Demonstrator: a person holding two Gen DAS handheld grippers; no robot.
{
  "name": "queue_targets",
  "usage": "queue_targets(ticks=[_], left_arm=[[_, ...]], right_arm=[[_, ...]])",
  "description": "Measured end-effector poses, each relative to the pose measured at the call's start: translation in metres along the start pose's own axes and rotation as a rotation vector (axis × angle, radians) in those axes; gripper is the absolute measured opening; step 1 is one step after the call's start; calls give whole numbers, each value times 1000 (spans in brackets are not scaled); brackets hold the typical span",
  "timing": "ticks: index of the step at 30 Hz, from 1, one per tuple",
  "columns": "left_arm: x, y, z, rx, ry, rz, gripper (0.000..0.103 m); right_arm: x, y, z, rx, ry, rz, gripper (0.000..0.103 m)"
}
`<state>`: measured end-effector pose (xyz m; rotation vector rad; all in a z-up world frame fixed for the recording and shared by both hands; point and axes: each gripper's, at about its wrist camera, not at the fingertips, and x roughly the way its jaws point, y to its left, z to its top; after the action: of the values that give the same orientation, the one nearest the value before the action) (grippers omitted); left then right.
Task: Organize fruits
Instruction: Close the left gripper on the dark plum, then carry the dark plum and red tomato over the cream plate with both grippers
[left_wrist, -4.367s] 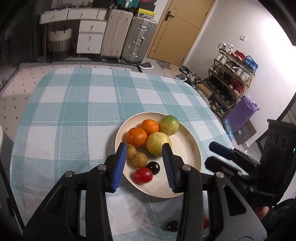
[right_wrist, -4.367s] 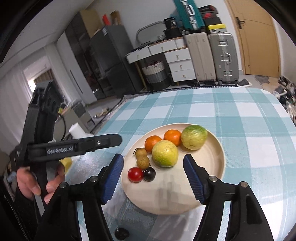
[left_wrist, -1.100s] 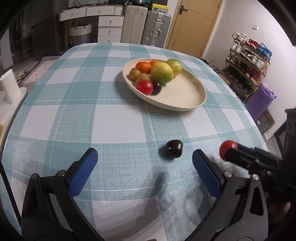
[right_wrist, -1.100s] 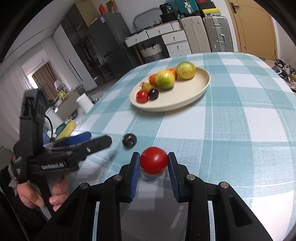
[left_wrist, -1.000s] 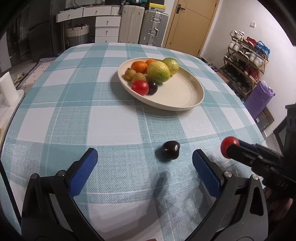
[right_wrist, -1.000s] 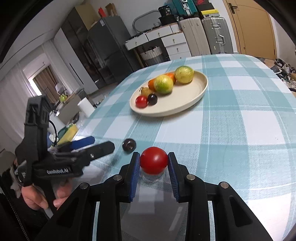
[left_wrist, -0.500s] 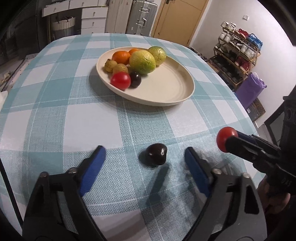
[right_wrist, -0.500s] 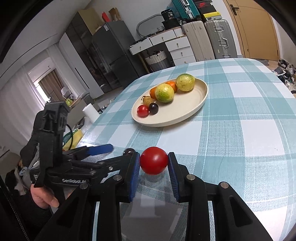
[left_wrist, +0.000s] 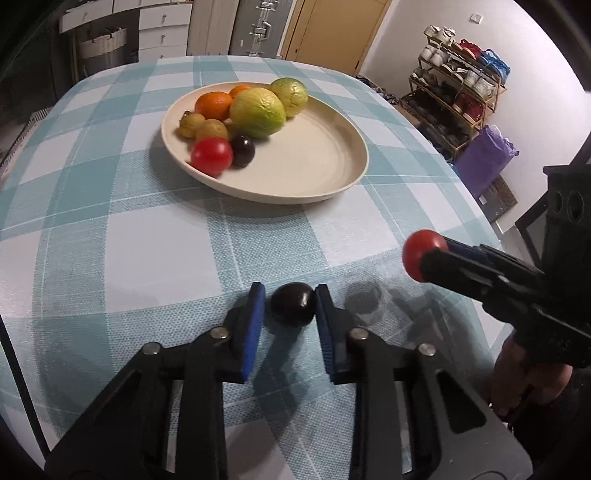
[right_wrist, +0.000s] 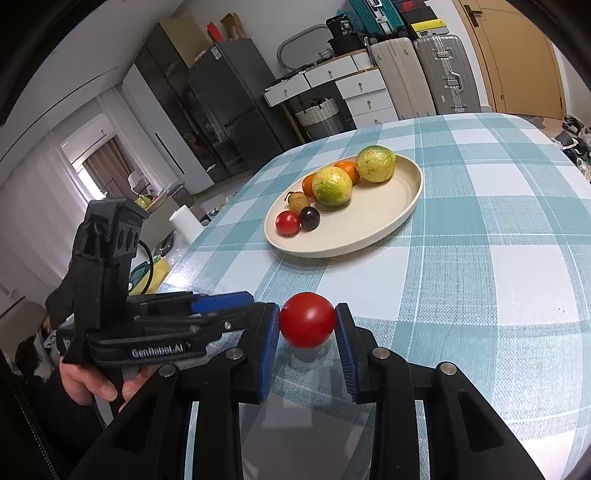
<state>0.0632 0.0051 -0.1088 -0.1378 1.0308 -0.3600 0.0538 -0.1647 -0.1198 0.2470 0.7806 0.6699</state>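
Left claw (left_wrist: 289, 309) first: its blue pads are drawn in close on either side of the dark plum (left_wrist: 292, 304), which sits on the counter (left_wrist: 147, 251) near the near edge. The right pad looks to be touching the fruit, the left pad just beside it, so the squeeze looks nearly made, though I cannot tell whether it has a firm hold yet. The plum is round, no long axis to worry about, and it lies dead ahead between the pads.

Over to the right claw (right_wrist: 306, 325): clamped on a red tomato (right_wrist: 306, 319), both pads pressed to its sides, and the fruit hangs clear above the counter with its shadow below. It sits just to the right of the left claw.

Now outward: the plate (left_wrist: 332, 162) lies straight ahead of both claws, toward the far edge of the counter and well apart from them. Its left part is crowded with two green-yellow fruits, oranges, small brown fruits, another red tomato and another dark plum; its right part is bare. That, by my reckoning, is the landing ground, and the right claw, already loaded and lifted, is the one ready to travel forward first.
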Motion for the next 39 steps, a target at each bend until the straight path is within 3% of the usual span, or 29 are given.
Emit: queue_targets(ticks=[12, 20, 39], left_arm=[[-15, 5, 22, -12, -38, -10, 21], [-20, 5, 63, -9, -88, -17, 21], [31, -13, 135, -8, -115, -51, 21]], right_arm=[[6, -11, 19, 18, -13, 10, 31], [13, -17, 44, 17, -23, 14, 31], [44, -62, 118, 85, -29, -15, 31]])
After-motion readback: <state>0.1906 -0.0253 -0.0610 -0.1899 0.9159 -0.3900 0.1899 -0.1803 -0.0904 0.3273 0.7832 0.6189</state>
